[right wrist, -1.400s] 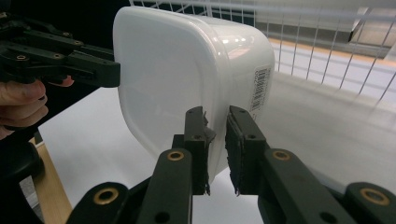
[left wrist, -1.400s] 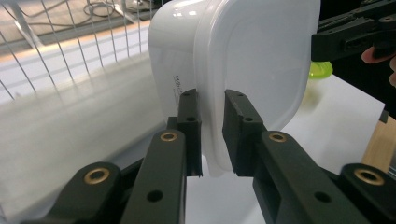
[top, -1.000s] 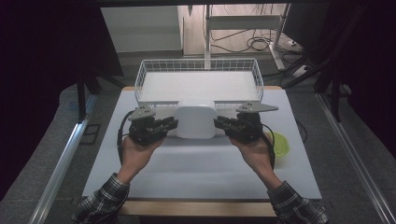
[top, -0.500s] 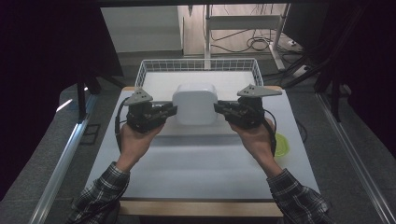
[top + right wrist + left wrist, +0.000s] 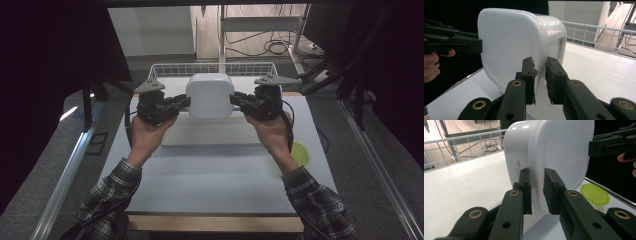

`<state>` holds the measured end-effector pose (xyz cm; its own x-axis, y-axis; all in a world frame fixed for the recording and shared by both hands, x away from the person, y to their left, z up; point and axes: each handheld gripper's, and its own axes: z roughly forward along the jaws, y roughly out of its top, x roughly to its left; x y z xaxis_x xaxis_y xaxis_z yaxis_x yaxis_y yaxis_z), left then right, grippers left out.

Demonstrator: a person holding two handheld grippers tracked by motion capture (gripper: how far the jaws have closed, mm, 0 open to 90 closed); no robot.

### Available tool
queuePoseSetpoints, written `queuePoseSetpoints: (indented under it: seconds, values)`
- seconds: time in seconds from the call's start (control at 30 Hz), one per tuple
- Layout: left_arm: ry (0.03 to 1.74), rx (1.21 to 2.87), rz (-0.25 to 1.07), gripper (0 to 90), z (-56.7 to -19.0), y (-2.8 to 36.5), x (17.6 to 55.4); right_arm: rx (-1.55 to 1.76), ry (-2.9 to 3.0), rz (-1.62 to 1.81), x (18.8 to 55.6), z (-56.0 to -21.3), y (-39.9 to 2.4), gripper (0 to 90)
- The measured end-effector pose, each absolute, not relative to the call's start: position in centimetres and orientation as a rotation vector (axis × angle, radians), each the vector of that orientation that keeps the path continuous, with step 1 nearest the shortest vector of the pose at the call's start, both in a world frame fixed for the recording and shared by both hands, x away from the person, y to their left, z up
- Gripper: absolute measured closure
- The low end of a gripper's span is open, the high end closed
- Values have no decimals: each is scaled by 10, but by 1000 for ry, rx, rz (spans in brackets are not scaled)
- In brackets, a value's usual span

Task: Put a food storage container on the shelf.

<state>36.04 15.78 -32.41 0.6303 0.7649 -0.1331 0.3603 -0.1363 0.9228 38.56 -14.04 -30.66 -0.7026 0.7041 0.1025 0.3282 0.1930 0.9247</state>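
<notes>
Container between grippers, before basket

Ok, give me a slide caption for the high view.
Left gripper and right gripper clamp opposite rims of a white container, held above the table before a wire basket.

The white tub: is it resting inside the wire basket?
No, the white tub hangs above the table, each hand-held gripper clamped on an edge.

Black two-jaw tongs, left and right, carry brass-coloured pivot rivets, grey triangular top plates, black cables; sleeves are plaid.
</notes>
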Motion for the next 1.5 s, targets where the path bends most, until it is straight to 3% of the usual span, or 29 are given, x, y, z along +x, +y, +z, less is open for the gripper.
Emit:
queuePoseSetpoints:
  seconds: [0.57,0.7,1.07,1.33,1.5]
  values:
    - [916,1713,437,753,-327,157,387,1038,2115,1539,413,-309,-141,755]
    - [901,1704,446,634,-329,154,390,1025,2116,1567,416,-309,-140,696]
    - [886,1692,483,489,-335,147,392,982,2117,1529,420,-315,-134,600]
    - [904,1667,479,472,-336,147,398,976,2103,1519,423,-315,-129,582]
    - [925,1615,445,515,-334,152,404,1000,2081,1535,427,-314,-129,637]
